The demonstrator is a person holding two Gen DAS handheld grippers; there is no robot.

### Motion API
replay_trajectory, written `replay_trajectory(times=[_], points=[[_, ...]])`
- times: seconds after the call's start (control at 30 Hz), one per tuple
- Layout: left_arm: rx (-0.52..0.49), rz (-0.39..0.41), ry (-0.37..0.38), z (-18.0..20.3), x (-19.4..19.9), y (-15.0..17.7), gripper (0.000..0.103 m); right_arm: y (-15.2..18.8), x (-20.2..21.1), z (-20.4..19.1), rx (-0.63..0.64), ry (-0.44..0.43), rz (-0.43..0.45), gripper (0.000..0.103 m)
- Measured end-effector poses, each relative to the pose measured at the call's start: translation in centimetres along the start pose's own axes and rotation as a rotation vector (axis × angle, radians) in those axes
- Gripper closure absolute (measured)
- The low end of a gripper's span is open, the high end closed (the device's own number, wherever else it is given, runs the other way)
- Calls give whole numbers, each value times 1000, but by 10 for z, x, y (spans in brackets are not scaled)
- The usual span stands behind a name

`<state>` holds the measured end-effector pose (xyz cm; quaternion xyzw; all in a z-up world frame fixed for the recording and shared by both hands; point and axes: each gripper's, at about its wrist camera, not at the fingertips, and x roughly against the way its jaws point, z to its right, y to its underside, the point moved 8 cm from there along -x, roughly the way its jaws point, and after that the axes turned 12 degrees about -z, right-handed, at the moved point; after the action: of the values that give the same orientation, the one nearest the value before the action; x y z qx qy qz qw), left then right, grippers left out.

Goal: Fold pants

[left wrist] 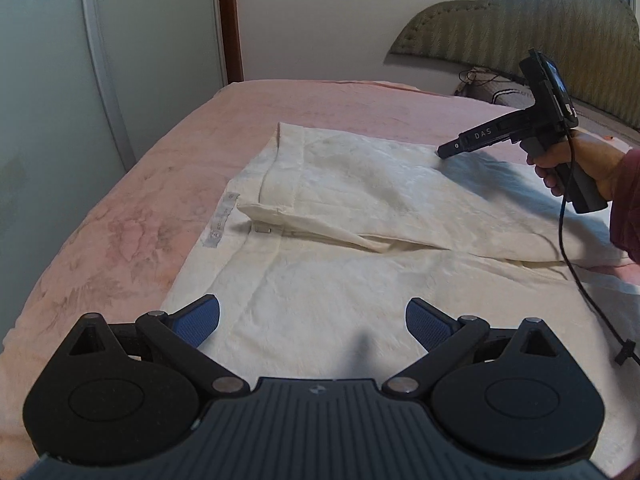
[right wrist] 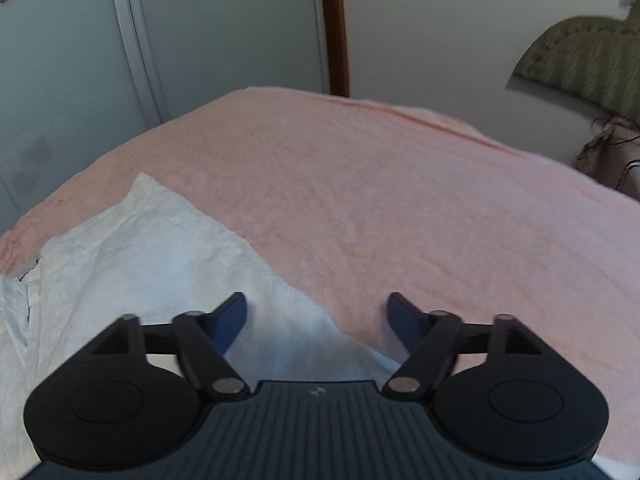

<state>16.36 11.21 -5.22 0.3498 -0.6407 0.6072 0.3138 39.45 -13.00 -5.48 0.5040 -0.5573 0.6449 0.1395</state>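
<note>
1. The cream pants point(left wrist: 360, 216) lay spread on the pink bed point(left wrist: 120, 208), waistband toward the wardrobe.
2. Left gripper point(left wrist: 312, 320) hovered over them, jaws apart, empty.
3. Right gripper point(right wrist: 316, 316), jaws apart and empty, should pinch the far edge cleanly, both layers.

Cream pants point(left wrist: 340, 216) lie flat, waistband and label end farthest left, one leg folded over. Cloth spreads beneath the left tongs point(left wrist: 312, 322); an edge runs under the right tongs point(right wrist: 318, 318).
</note>
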Motion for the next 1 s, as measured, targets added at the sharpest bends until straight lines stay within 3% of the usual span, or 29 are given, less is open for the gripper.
replay_trajectory(times=[0.1, 0.17, 0.2, 0.23, 0.37, 0.53, 0.63, 0.77, 0.83, 0.87, 0.9, 0.97, 1.0], points=[[-24, -11, -13, 0, -11, -13, 2, 1, -13, -2, 30, -68, -56, 50], [-14, 5, -21, -4, -16, -26, 2, 3, -13, -6, 57, -100, -70, 62], [-6, 14, -26, -5, -18, -35, 2, 4, -11, -8, 72, -88, -68, 77], [2, 21, -22, -6, -22, -44, 2, 6, -9, -11, 98, -60, -61, 84], [94, 47, 22, -16, -35, -85, 2, 18, 14, -42, 272, 121, 30, 90], [343, 72, 230, -38, -47, -130, 2, 60, 60, -112, 581, 306, 140, 91], [440, 45, 375, -40, -60, -153, 1, 93, 78, -143, 707, 355, 164, 92], [539, -65, 429, -39, -92, -172, 6, 122, 90, -160, 748, 358, 178, 92], [610, -87, 417, -46, -99, -169, 14, 130, 90, -164, 751, 344, 169, 92], [639, -105, 412, -50, -103, -165, 30, 135, 90, -167, 759, 350, 170, 92], [655, -121, 422, -51, -105, -159, 61, 139, 89, -168, 760, 349, 165, 92], [657, -187, 444, -51, -108, -144, 94, 144, 89, -171, 748, 349, 170, 92], [655, -197, 430, -54, -105, -134, 100, 145, 89, -172, 741, 352, 173, 92]])
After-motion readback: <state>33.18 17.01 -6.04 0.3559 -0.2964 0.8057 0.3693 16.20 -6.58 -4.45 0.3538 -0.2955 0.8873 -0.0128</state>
